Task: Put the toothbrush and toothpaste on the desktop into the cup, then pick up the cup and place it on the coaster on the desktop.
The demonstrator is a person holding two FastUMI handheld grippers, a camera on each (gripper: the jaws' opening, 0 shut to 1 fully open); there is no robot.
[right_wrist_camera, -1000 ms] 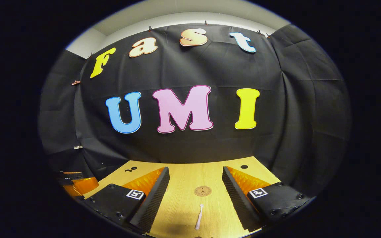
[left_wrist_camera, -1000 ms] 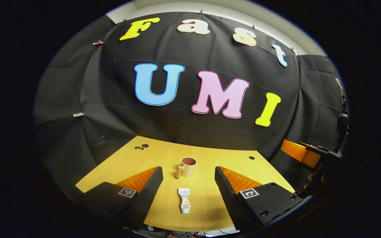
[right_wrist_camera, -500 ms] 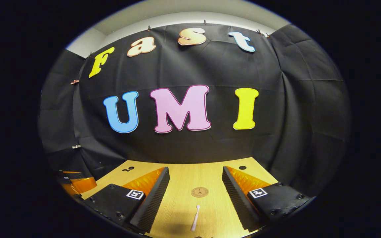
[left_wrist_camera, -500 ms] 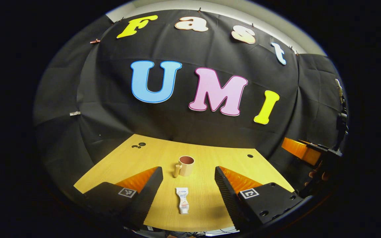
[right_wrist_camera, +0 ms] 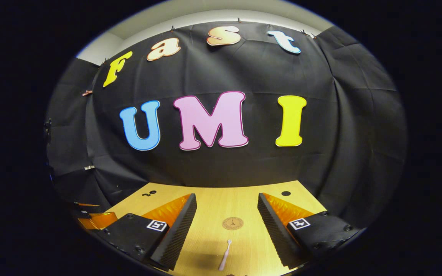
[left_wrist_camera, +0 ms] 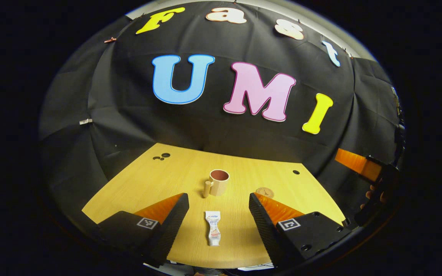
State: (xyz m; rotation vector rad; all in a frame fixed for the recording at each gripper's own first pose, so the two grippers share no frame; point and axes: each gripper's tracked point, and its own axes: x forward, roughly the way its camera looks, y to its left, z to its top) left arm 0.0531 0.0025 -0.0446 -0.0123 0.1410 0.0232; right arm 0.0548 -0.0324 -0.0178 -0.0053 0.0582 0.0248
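Lying lengthwise between the fingers of the released left gripper (left_wrist_camera: 218,214), the toothpaste (left_wrist_camera: 213,233) points toward the cup (left_wrist_camera: 218,182) — right gripper (right_wrist_camera: 226,224), also released, frames the toothbrush (right_wrist_camera: 224,260).

A wooden desktop (left_wrist_camera: 148,184) is stretching ahead of the fingers, and small dark holes (left_wrist_camera: 162,156) are sitting near its far left corner. Beyond the fingertips, black cloth (right_wrist_camera: 225,168) is hanging as a wall, with a pale ceiling strip (right_wrist_camera: 205,15) showing above.

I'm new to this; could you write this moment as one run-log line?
left gripper: open, toothpaste between fingers | right gripper: open, above toothbrush | cup: empty, off coaster
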